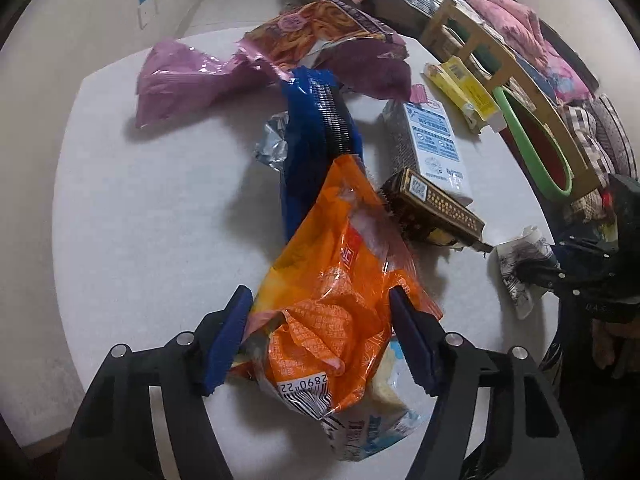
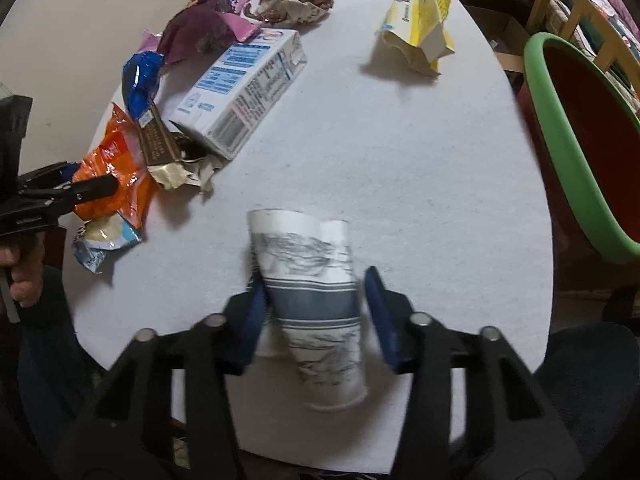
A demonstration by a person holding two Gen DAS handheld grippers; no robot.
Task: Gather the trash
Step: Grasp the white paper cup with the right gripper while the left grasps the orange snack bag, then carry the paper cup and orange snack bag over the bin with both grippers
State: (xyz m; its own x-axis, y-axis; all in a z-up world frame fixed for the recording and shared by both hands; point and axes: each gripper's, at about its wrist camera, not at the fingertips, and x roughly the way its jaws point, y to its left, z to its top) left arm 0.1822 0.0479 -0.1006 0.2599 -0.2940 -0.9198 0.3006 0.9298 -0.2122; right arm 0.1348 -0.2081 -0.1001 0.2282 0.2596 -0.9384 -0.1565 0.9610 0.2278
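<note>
My left gripper (image 1: pixel 320 320) is open, its blue pads on either side of an orange snack wrapper (image 1: pixel 340 288) that lies on the white round table (image 1: pixel 140 220). My right gripper (image 2: pixel 316 300) is open around a crushed white and grey paper cup (image 2: pixel 312 292) lying on the table (image 2: pixel 420 168); the left pad touches the cup, the right pad stands a little off it. The orange wrapper (image 2: pixel 108 168) and the left gripper's fingers (image 2: pixel 80 194) also show in the right wrist view. The cup (image 1: pixel 516 268) and right gripper show at the right edge of the left wrist view.
More trash lies on the table: a blue wrapper (image 1: pixel 312 128), purple bags (image 1: pixel 188 76), a white carton (image 2: pixel 240 92), a brown box (image 1: pixel 436 212), a yellow crumpled box (image 2: pixel 420 28). A green-rimmed red bin (image 2: pixel 580 140) stands beside the table on the right.
</note>
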